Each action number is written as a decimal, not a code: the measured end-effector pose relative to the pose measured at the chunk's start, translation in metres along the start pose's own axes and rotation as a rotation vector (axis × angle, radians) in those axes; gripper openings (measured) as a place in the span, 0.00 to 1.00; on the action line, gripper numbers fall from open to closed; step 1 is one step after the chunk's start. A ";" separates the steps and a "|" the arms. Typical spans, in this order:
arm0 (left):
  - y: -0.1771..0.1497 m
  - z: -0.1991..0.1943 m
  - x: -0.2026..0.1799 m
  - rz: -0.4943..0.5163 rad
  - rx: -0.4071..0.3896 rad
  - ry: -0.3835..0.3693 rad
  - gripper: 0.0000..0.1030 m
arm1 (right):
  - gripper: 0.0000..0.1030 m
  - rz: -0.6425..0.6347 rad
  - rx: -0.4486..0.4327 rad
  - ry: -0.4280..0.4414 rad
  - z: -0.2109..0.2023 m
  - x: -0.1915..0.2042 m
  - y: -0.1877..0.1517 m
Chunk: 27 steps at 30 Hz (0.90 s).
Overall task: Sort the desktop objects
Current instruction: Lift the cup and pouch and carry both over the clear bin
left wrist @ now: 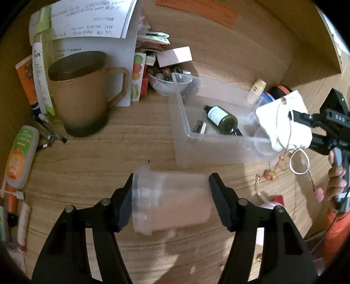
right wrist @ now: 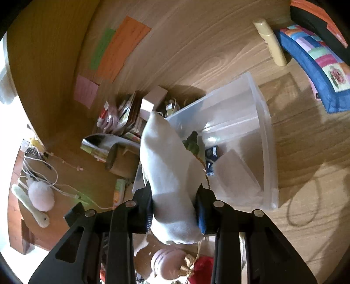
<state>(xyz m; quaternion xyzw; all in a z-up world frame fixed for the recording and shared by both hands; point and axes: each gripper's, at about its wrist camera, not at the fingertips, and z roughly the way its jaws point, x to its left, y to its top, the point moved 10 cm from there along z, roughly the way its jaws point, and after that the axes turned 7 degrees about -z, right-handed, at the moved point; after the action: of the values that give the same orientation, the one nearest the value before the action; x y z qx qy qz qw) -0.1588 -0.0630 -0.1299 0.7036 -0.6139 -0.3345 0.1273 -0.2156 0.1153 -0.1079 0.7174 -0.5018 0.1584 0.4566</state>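
- left gripper (left wrist: 170,201): jaws clamped on a clear plastic jar (left wrist: 170,203), jar lying sideways between the pads, lid end toward the left finger, held above the wooden desk (left wrist: 113,157).
- far left of left gripper: white-and-orange lotion bottle (left wrist: 20,157) lying flat; small tubes beside it, blurred.
- ahead-left of left gripper: tall brown mug (left wrist: 82,94) upright, handle facing right; papers (left wrist: 91,19) behind it.
- ahead, slightly right of left gripper: clear storage bin (left wrist: 210,135) on the desk; inside, a dark green bottle (left wrist: 222,119) on its side, a small dark flat item next to it, can't tell what.
- behind bin's left corner: glass bowl (left wrist: 168,83) of small bits, white box above it.
- right gripper (right wrist: 174,207): closed on a white cloth pouch (right wrist: 168,174), pinched at its lower part; pouch sticks forward past the fingertips.
- left wrist view: same white cloth pouch (left wrist: 284,122) hangs over the bin's right end, cord loop dangling below it; right gripper (left wrist: 294,116) comes in from the right.
- ahead of right gripper: clear storage bin (right wrist: 266,139), green bottle partly hidden behind the pouch.
- ahead-right, well apart from right gripper: cream tube (right wrist: 271,41), patchwork blue fabric case (right wrist: 315,65).
- left of right gripper: pink fluffy puff (right wrist: 41,196), white cord near it.
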 end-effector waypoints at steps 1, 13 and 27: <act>0.001 0.000 0.000 0.002 -0.003 0.005 0.62 | 0.27 -0.007 -0.006 -0.004 0.000 -0.001 0.002; 0.014 -0.008 0.003 -0.024 -0.032 0.011 0.62 | 0.27 -0.113 -0.047 -0.065 0.009 0.001 0.026; 0.058 -0.030 -0.018 -0.003 -0.094 -0.003 0.62 | 0.26 -0.336 -0.074 -0.323 0.035 -0.007 0.033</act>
<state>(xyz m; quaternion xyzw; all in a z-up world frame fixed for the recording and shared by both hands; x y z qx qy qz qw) -0.1859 -0.0657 -0.0680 0.6973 -0.5964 -0.3644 0.1587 -0.2555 0.0882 -0.1153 0.7895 -0.4475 -0.0552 0.4163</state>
